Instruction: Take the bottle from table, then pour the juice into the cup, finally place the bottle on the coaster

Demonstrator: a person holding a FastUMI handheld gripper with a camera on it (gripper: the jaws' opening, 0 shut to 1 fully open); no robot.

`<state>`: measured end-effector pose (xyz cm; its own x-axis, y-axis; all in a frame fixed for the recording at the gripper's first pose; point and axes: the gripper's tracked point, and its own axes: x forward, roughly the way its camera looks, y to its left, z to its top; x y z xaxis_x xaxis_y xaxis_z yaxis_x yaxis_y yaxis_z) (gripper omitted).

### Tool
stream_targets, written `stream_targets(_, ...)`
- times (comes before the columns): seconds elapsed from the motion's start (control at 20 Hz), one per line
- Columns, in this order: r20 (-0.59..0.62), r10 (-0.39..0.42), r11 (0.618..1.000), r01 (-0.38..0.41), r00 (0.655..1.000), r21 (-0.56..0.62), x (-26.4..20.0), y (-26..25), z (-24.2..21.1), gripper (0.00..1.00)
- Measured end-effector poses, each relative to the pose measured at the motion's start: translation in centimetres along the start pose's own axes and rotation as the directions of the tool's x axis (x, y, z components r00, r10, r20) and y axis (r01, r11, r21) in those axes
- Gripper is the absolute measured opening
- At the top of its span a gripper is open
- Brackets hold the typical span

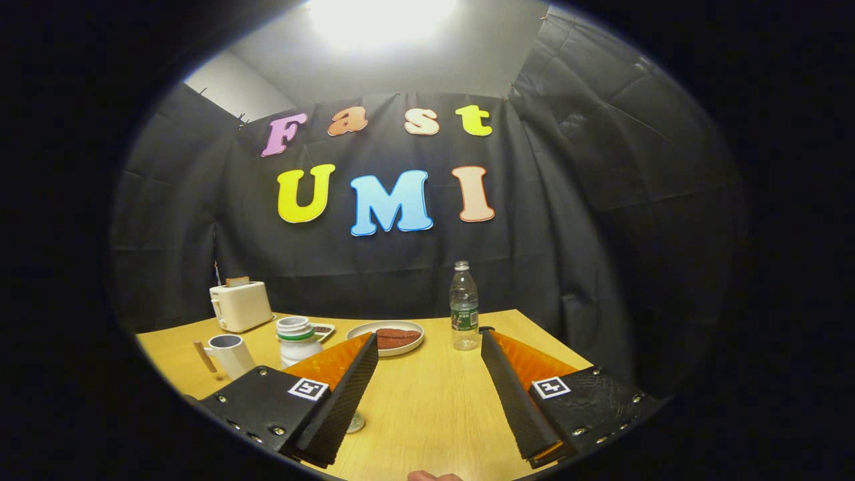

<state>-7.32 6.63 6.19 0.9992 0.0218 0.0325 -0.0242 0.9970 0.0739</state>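
Your gripper (429, 342) hovered low in the frame, fingers spread wide and holding nothing. The bottle (463, 306) stood upright on the table (427, 407) right of centre, just beyond your right fingertip; the cup (228, 355) sat lower left.

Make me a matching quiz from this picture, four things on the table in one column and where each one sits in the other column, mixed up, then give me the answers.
Things:
1. bottle
2. toaster
3. plate
4. mug

Places:
A. far back corner, by the black cloth
B. beyond the open gripper, between its two fingers
C. standing upright just past the right finger's tip
D. outside the left finger, in front of the toaster

Pairs: 1-C, 2-A, 3-B, 4-D
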Motion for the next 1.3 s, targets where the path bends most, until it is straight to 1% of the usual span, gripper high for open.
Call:
stream_targets(0.2, -0.015, 0.055, 0.998, -0.055, 0.998, -0.011, -2.2, 4.4, -0.5, 0.95)
stream_targets(0.3, -0.017, 0.072, 0.997, -0.072, 0.997, -0.03, -2.6, 6.0, -1.1, 0.95)
stream_targets(0.6, -0.059, 0.104, 0.994, -0.106, 0.993, -0.04, -1.4, 10.2, -4.0, 0.95)
stream_targets(0.7, -0.076, 0.099, 0.994, -0.103, 0.992, -0.045, -0.8, 11.1, -5.0, 0.95)
stream_targets(0.95, -0.086, 0.089, 0.994, -0.094, 0.992, -0.055, 0.9, 12.3, -5.4, 0.95)
stream_targets(1.3, -0.1, 0.037, 0.998, -0.042, 0.994, -0.041, 3.8, 12.3, -6.1, 0.95)
